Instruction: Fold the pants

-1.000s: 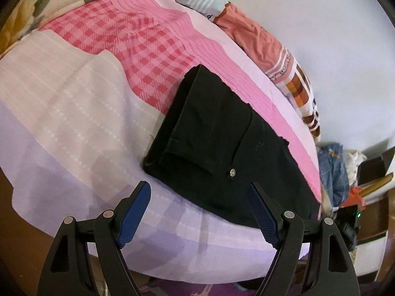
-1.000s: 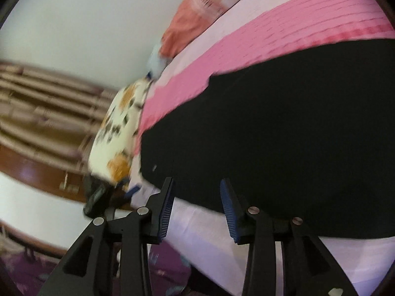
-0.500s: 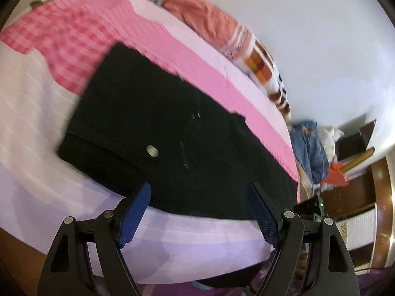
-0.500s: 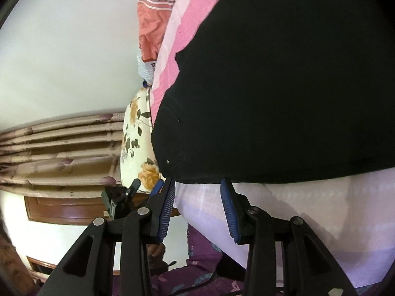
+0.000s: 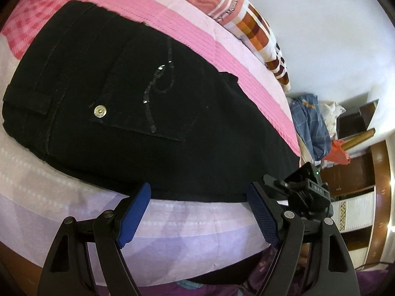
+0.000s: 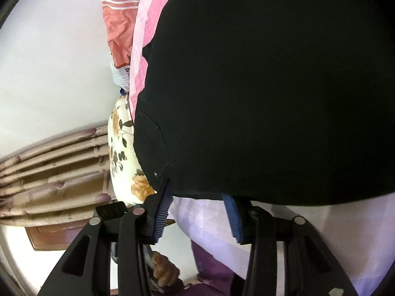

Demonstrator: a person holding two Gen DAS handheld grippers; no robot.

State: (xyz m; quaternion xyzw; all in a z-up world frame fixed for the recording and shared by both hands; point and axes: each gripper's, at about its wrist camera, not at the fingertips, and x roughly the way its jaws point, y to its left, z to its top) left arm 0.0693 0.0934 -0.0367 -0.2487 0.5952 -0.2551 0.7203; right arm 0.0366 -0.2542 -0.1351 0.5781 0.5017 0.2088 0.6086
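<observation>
A: We see one pair of black pants point(image 5: 153, 113) lying flat on the bed point(image 5: 192, 222), already doubled, with the waist toward 9 o'clock in the left wrist view and the legs running toward 4 o'clock.

B: Yes, and our left claw point(image 5: 197, 197) is wide and empty, just at the near hem of the pants. Our right claw point(image 6: 197, 194) is opening now; both tips are at the black edge, but no cloth sits between the pads.

A: What can go wrong from here, in our opinion?

B: We think the right claw may catch only the top layer, because the edge is thick and the layers lie close. Then the fold would come out uneven. It may also pinch the lilac sheet together with the cloth, since the tips are low at 6 o'clock of the hem.

A: The pants lie near the bed edge, so a strong pull toward us could drag them off.

B: Now the count: one pair of pants, two claws, one silver button point(image 5: 100, 111), one floral pillow point(image 6: 126, 153), one rolled orange blanket point(image 5: 222, 2) at 12 o'clock, one pile of clothes point(image 5: 311, 123) at 3 o'clock
</observation>
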